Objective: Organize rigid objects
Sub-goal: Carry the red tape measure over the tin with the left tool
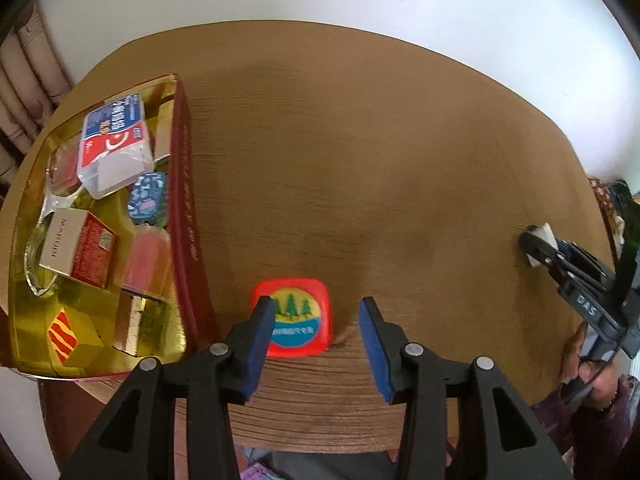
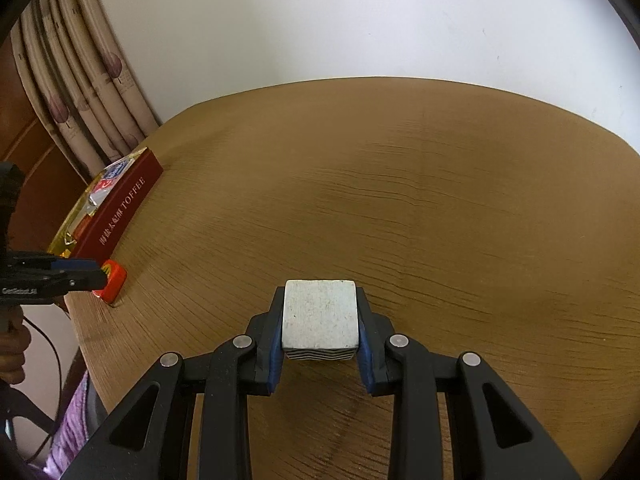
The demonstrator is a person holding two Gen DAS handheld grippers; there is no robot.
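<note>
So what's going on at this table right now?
A person with a gripper in each hand is sorting small items into a gold-lined toffee box. The right gripper is shut on a white block. The left gripper is open above a red container with a tree label on the wooden table, beside the box.

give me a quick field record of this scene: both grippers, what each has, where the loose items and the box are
left gripper: open, jaws either side of the red square tin, not closed on it
right gripper: shut on the white block
red square tin: flat on the wooden table, just right of the toffee box, tree picture on its lid
white block: speckled top, striped lower edge; whether it rests on the table cannot be told
toffee box: open, dark red wall, gold inside, at the table's left edge
box contents: several small packs, among them a blue and red pack
</note>
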